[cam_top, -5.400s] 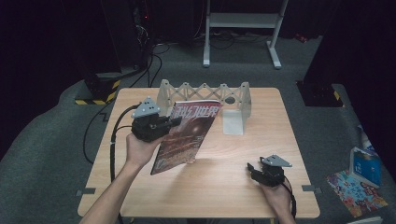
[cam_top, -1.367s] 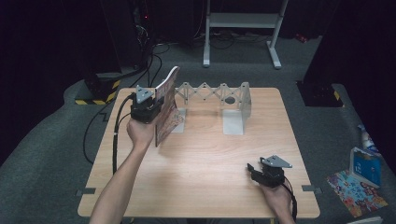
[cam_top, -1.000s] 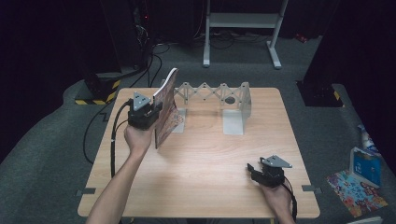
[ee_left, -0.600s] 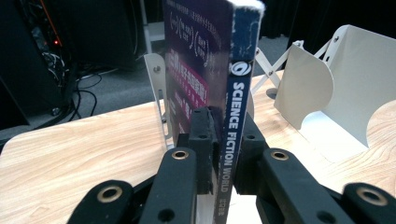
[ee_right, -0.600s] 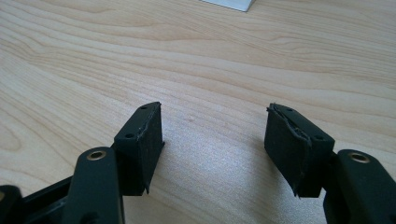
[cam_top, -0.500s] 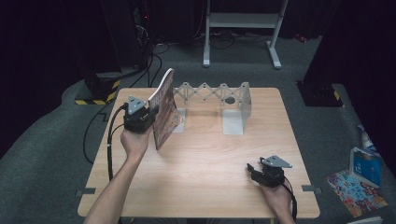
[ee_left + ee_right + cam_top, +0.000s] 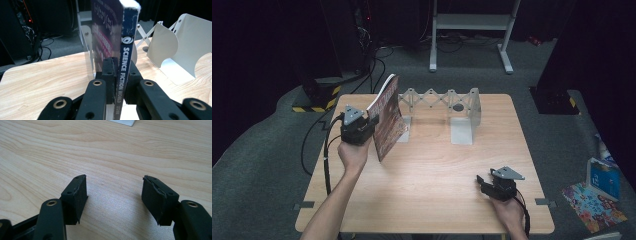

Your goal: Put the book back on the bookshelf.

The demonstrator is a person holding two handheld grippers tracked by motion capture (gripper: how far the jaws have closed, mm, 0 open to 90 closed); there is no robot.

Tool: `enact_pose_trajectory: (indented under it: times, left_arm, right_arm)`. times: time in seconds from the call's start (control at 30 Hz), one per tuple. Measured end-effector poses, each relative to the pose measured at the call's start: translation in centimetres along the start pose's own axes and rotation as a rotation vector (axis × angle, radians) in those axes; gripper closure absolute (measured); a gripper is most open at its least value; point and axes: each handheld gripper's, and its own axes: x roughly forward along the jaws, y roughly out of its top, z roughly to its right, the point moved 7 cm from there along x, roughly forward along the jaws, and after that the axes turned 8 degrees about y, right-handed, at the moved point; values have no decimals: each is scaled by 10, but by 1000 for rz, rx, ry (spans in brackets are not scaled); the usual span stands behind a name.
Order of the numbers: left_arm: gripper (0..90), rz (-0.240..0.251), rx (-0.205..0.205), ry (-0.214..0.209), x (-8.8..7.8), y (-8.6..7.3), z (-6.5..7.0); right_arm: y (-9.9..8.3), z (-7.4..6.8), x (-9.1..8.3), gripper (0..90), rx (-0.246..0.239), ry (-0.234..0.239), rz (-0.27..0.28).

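one magazine (image 7: 388, 117), one expanding rack (image 7: 439, 100), two claws.

The book (image 7: 126, 50) is showing a dark blue spine with white lettering, and its cover (image 7: 388, 120) is carrying a busy reddish-brown print. The rack (image 7: 462, 107) is looking off-white, its lattice pale grey. The table (image 7: 432, 180) is displaying light wood grain. Both grippers, left (image 7: 357, 131) and right (image 7: 114, 200), are appearing matt black, each wearing a grey plate on top.
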Motion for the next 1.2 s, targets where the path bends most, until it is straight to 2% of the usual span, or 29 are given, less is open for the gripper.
enact_pose_trajectory:
  times: [0.17,0.5,0.67,0.83,1.2]
  left_arm:
    - [814,-1,-15,1,-2,-2,-4]
    - [815,3,-14,0,-4,-4,-7]
    - [787,8,-36,-8,-4,-1,-9]
    - [763,-2,-39,0,-2,3,-11]
    - [741,-35,-44,50,1,20,-10]
  right_arm:
    - [0,0,0,368,-2,0,0]
    - [0,0,0,368,3,-1,0]
    - [0,0,0,368,5,0,-1]
    - [0,0,0,368,4,-1,-1]
    - [0,-1,0,368,5,-1,-1]
